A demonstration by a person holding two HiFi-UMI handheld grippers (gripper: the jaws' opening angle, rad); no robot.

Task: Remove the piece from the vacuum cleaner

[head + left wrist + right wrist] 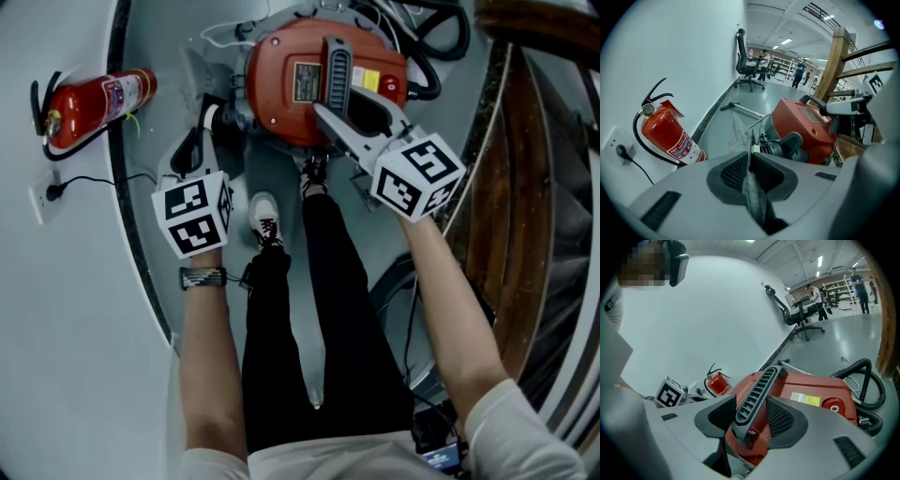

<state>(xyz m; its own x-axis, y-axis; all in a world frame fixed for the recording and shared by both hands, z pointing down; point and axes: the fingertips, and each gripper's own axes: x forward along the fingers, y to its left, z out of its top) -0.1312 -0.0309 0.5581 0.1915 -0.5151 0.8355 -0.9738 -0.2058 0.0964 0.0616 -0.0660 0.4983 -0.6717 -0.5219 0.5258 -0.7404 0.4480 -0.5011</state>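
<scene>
The red vacuum cleaner (pixel 300 89) stands on the floor ahead of the person's feet, with a grey ribbed handle (pixel 336 64) across its top. My right gripper (pixel 336 101) reaches in from the right, and its pads are shut on the near end of that handle (pixel 752 401). At the vacuum's left side my left gripper (pixel 202 141) points steeply down. In the left gripper view a thin grey mesh piece (pixel 754 197) stands edge-on between the pads, and the left gripper (pixel 750 164) is shut on it. The piece's pale upper end rises beside the vacuum's black inlet (pixel 776 149).
A red fire extinguisher (pixel 94 103) leans on the curved white wall at the left, next to a socket with a black plug (pixel 42 192). A black hose (pixel 441 37) coils behind the vacuum. Wooden stair parts (pixel 525 141) stand at the right. The person's shoes (pixel 265 217) are just before the vacuum.
</scene>
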